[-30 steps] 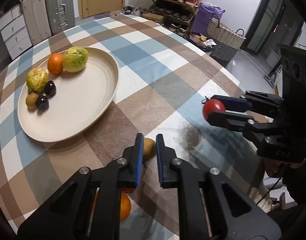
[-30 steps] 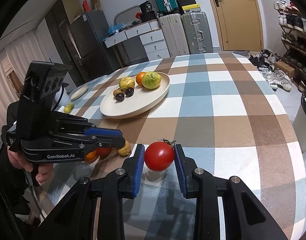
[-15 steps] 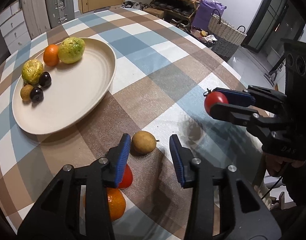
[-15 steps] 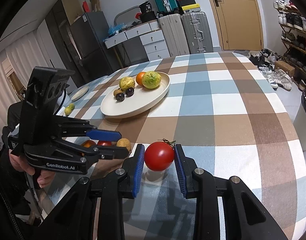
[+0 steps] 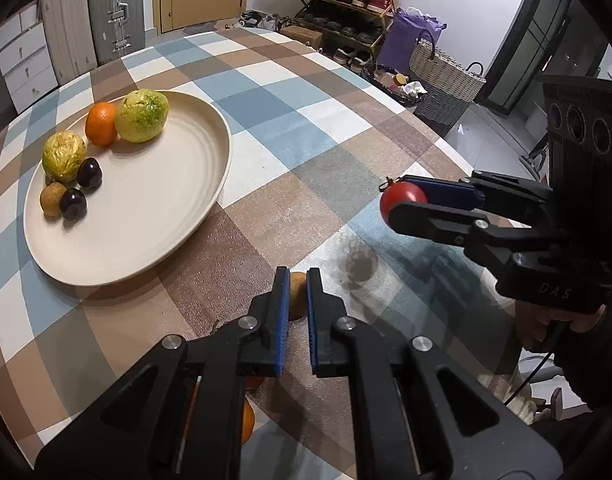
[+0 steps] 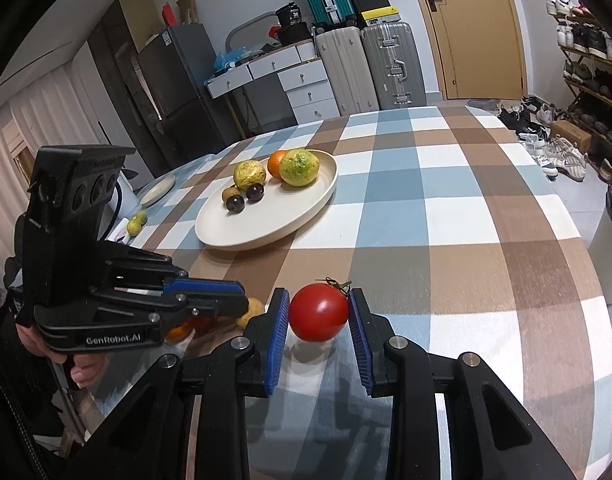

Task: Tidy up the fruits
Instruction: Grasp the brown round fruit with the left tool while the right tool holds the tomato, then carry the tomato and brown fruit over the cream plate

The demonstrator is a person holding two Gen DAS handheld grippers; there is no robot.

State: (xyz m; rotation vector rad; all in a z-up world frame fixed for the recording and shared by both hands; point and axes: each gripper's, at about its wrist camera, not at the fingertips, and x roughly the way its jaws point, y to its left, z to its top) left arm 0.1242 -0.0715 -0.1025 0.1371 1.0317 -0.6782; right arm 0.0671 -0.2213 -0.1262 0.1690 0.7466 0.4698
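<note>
My right gripper (image 6: 318, 316) is shut on a red tomato (image 6: 319, 312) and holds it above the checked tablecloth; it also shows in the left wrist view (image 5: 402, 196). My left gripper (image 5: 296, 292) is shut on a small yellow-brown fruit (image 5: 297, 294) at the table's near edge; the fruit also shows in the right wrist view (image 6: 253, 311). A cream plate (image 5: 154, 208) to the left holds a green guava (image 5: 142, 116), an orange (image 5: 101, 123), a yellow fruit (image 5: 64, 155), two dark plums and a small brown fruit.
An orange (image 5: 247, 420) and a red fruit (image 5: 253, 382) lie under my left gripper, mostly hidden. A small plate (image 6: 157, 190) and yellow-green fruits (image 6: 136, 222) sit at the far left table edge. Suitcases, drawers, a shoe rack and a wicker basket (image 5: 442, 76) surround the table.
My left gripper opened wide half a second ago and has now closed on the yellow-brown fruit. My right gripper has held the tomato steady throughout.
</note>
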